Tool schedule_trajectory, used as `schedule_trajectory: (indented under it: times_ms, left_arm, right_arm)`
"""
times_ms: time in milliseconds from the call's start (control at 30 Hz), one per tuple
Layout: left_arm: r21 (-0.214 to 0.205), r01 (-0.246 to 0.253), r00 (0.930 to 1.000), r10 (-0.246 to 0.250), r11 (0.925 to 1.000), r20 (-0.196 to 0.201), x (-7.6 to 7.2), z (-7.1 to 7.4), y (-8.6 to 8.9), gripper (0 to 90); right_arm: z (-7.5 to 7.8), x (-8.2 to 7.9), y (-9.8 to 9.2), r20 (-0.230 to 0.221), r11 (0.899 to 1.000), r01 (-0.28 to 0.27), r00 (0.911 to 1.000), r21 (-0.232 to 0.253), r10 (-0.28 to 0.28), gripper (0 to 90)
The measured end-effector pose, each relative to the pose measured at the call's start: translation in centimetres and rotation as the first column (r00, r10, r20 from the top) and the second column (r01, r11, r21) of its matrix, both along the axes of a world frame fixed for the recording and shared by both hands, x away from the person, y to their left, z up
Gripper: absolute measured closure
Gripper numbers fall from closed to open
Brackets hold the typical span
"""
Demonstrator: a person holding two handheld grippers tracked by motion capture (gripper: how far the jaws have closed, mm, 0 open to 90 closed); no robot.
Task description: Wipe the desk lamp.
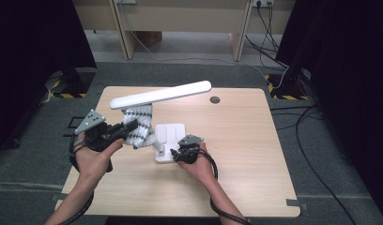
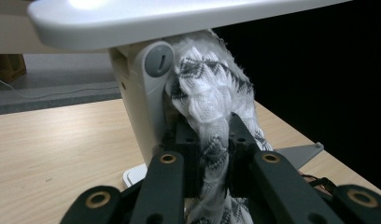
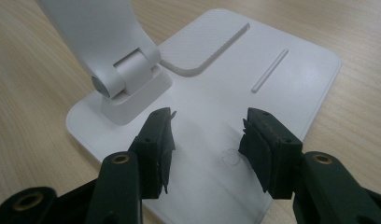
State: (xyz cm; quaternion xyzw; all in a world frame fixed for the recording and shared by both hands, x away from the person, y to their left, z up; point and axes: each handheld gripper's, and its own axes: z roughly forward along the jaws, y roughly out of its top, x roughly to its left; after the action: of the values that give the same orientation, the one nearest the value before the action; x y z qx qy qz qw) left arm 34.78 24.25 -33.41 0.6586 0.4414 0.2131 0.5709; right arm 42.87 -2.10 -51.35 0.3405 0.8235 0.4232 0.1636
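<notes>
White desk lamp (image 1: 170,136) standing on table, black-and-white patterned cloth (image 1: 139,125) against its stem

One white desk lamp (image 1: 160,96) stands on the one wooden tabletop (image 1: 236,140), near its middle. One black-and-white patterned cloth (image 1: 139,125) hangs against the lamp's arm. Two grippers are over the tabletop: the left gripper (image 1: 128,126) at the cloth, the right gripper (image 1: 176,153) at the lamp's near base. One round grommet (image 1: 215,99) sits at the far edge.

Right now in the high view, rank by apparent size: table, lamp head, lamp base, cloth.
1. table
2. lamp head
3. lamp base and cloth: look about alike, and the cloth is partly hidden, so unranked.
</notes>
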Motion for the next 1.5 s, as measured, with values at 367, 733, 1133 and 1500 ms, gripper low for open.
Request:
schedule_trajectory:
  times_ms: [367, 733, 1133, 1500]
  left_arm:
    - [0.017, -0.021, 0.9997, 0.021, 0.9996, -0.014, 0.3, -0.9, -0.4, 79.0]
    - [0.017, -0.028, 0.9988, 0.029, 0.9994, -0.039, 0.6, -2.1, -0.9, 79.0]
    - [0.025, -0.024, 0.996, 0.026, 0.9994, -0.085, 0.9, -3.9, -1.6, 79.1]
    - [0.042, -0.014, 0.9904, 0.02, 0.999, -0.137, 1.5, -6.6, -2.7, 79.0]
  right_arm:
    - [0.0, 0.0, 0.0, 0.0, 1.0, 0.0, 1.0, 0.002, 0.0, 52.1]
    - [0.0, 0.0, 0.0, 0.0, 1.0, 0.0, 1.0, 0.002, 0.0, 52.2]
    - [0.0, 0.0, 0.0, 0.002, 1.0, -0.002, 1.0, 0.002, 0.002, 52.1]
    - [0.0, -0.1, 0.0, -0.003, 1.0, -0.001, 1.0, 0.003, 0.002, 52.1]
